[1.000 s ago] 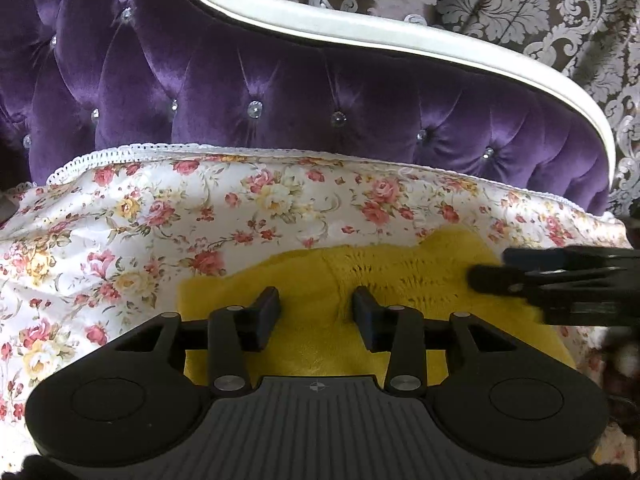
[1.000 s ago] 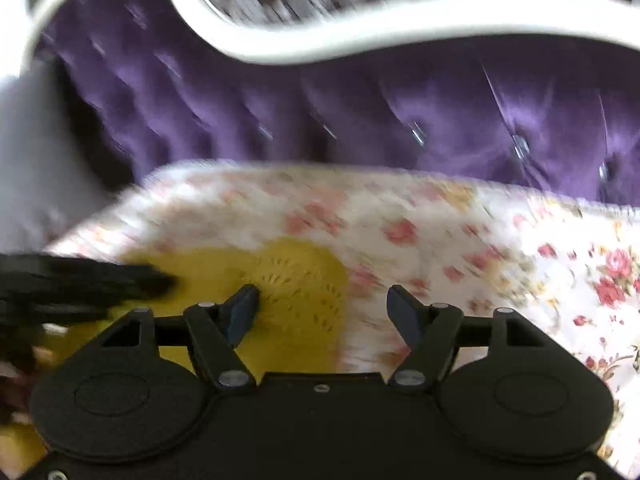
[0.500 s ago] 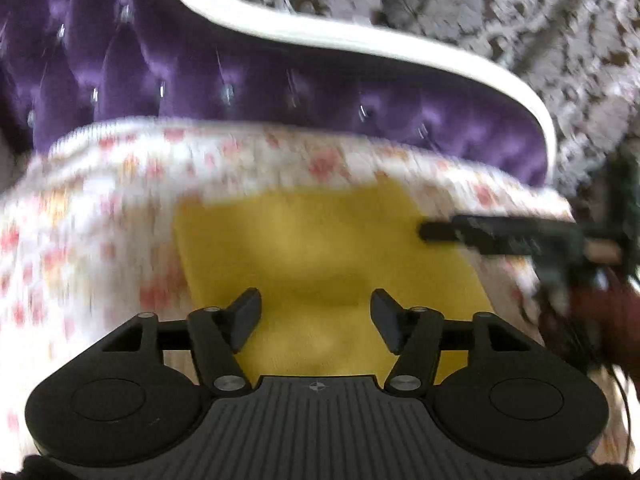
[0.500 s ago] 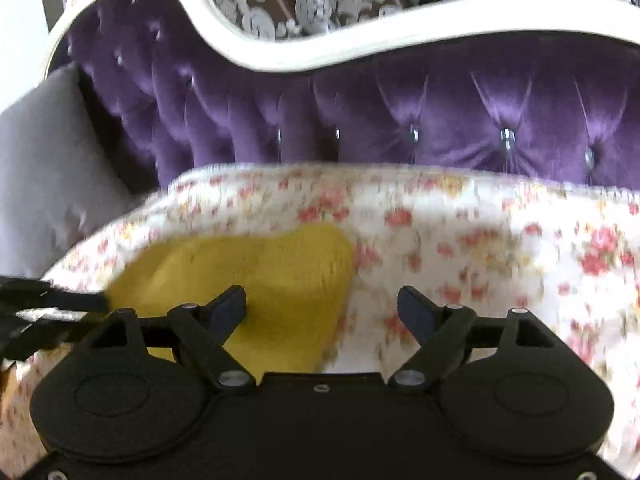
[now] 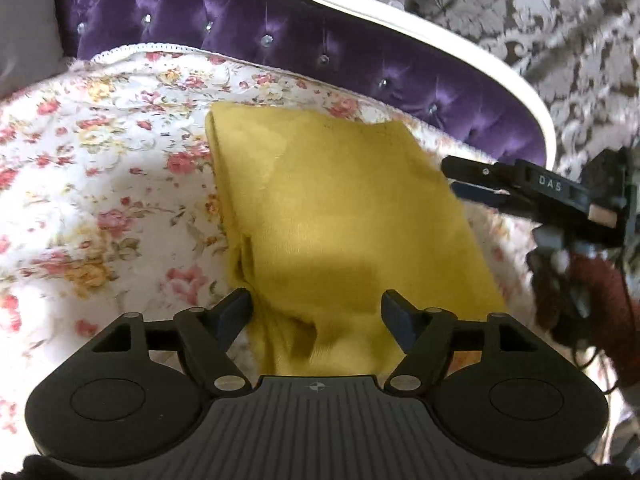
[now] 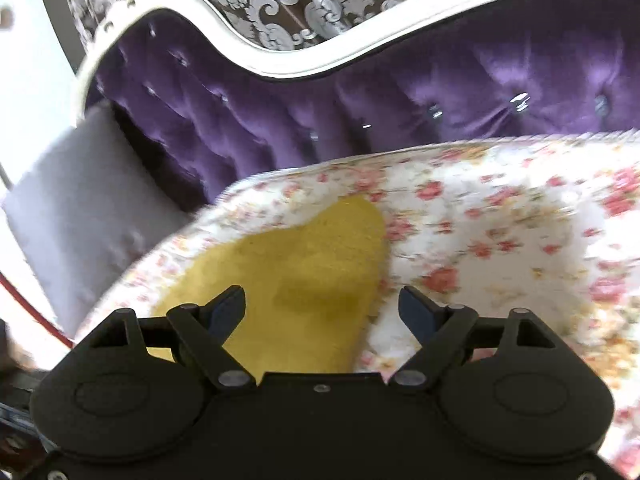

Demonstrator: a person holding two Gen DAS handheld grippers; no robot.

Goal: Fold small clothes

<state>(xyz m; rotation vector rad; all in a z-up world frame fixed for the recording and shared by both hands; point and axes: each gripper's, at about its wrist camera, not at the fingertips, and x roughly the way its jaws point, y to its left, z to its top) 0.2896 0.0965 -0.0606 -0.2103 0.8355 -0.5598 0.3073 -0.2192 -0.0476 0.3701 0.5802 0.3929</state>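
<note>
On the floral cover [image 5: 100, 152] before the purple sofa [image 5: 248, 12], the yellow garment [image 5: 340, 208] is now laid folded and flat, released by the opening left gripper [image 5: 316, 312] and the wide, empty right gripper [image 6: 322, 312], so this fold seems finished.

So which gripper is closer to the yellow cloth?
Left. The left gripper, jaws opening, sits right over the yellow cloth's crumpled near end. The right gripper is at its edge, half over the floral cover.

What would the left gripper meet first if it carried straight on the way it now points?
Most likely the yellow garment on the floral cover: the left gripper, jaws opening, points down at it. Depth is unclear.
</note>
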